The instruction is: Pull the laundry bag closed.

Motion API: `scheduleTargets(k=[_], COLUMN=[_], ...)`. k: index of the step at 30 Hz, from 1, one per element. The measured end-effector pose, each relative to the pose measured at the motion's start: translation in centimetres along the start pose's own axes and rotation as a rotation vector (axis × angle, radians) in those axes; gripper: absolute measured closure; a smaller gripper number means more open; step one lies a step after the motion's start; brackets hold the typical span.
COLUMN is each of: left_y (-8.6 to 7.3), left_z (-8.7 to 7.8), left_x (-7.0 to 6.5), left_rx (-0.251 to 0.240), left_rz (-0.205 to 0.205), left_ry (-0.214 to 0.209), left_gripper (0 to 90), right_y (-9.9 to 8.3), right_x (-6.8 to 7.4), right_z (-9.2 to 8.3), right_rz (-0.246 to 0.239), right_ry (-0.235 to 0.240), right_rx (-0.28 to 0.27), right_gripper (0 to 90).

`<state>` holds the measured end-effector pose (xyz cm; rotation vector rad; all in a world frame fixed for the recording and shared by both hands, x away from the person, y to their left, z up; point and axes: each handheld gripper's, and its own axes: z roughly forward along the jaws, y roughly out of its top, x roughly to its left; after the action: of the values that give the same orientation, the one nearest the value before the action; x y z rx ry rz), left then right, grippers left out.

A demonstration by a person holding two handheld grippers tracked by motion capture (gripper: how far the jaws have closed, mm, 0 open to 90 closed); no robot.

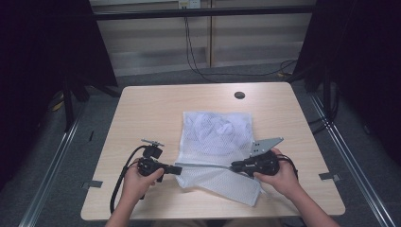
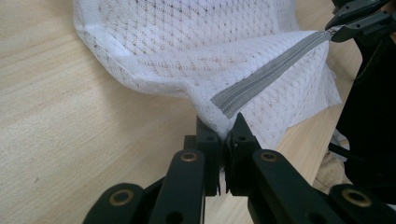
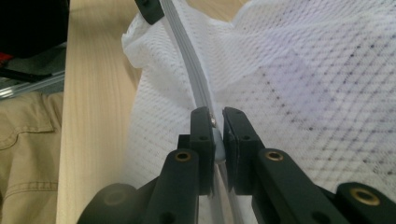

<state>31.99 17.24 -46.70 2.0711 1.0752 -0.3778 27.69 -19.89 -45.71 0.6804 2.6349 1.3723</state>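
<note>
In the high view, a white mesh bag is lying at the centre of the wooden surface, its grey zipper stretching between the left claw at lower left and the right claw at lower right.

In the left gripper view, the left claw is pinching the bag's corner at the zipper's end, in the lower centre.

In the right gripper view, the right claw is clamping the zipper's slider at centre frame.
</note>
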Motion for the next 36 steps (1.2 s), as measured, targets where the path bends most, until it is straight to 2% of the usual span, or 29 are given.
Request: scheduleTargets(k=[2, 6, 9, 10, 12, 15, 16, 22, 24, 28, 30, 31, 34, 35, 36], left_y=[0.0, 0.0, 0.0, 0.0, 0.0, 0.0, 0.1, 0.1, 0.2, 0.1, 0.1, 0.1, 0.1, 0.2, 0.2], left_z=[0.0, 0.0, 0.0, 0.1, 0.1, 0.1, 0.1, 0.1, 0.1, 0.1, 0.2, 0.1, 0.0, -0.1, -0.2], left_x=[-0.1, 0.0, 0.0, 0.0, 0.0, -0.1, -0.2, -0.3, -0.3, -0.4, -0.4, -0.3, -0.4, -0.3, -0.5], left_rx=[-0.002, -0.004, -0.002, -0.006, 0.019, 0.005, 0.003, -0.005, 0.001, -0.001, 0.0, 0.007, -0.01, -0.014, -0.012], left_rz=[-0.002, -0.006, -0.005, -0.003, 0.015, 0.0, 0.003, 0.001, 0.013, 0.011, 0.015, 0.017, 0.012, 0.012, 0.018], left_ry=[-0.001, 0.013, -0.005, 0.004, -0.002, -0.006, 0.008, 0.004, 0.005, -0.006, 0.005, -0.006, -0.004, -0.02, -0.007], left_gripper=[86.4, 86.4, 86.4, 86.5, 86.5, 86.5, 86.5, 86.5, 86.5, 86.5, 86.5, 86.5, 86.5, 86.5, 86.5], right_y=[-0.1, -0.1, -0.3, -0.4, -0.5, -0.6, -0.6, -0.8, -0.8, -0.8, -0.8, -0.9, -1.0, -1.1, -1.2], right_x=[0.0, -0.1, -0.3, -0.3, -0.3, -0.3, -0.3, -0.4, -0.4, -0.5, -0.5, -0.4, -0.5, -0.6, -0.6], right_z=[-0.1, -0.2, -0.5, -0.6, -0.7, -0.7, -0.8, -0.9, -0.8, -0.9, -1.0, -1.0, -1.3, -1.4, -1.5], right_rz=[0.014, 0.011, 0.021, 0.023, 0.018, 0.019, 0.02, 0.017, 0.019, 0.027, 0.026, 0.025, 0.034, 0.036, 0.033], right_ry=[0.003, 0.007, 0.011, 0.009, 0.004, 0.012, 0.015, 0.013, 0.009, 0.011, 0.012, 0.018, 0.018, 0.016, 0.012], right_rx=[-0.002, 0.009, 0.008, 0.004, 0.004, 0.006, 0.007, 0.002, 0.002, -0.002, 0.0, 0.001, 0.002, -0.004, -0.009], right_gripper=[83.2, 83.3, 83.5, 83.5, 83.7, 84.5, 87.2, 87.3, 87.3, 87.4, 87.4, 87.4, 87.5, 87.5, 87.4])
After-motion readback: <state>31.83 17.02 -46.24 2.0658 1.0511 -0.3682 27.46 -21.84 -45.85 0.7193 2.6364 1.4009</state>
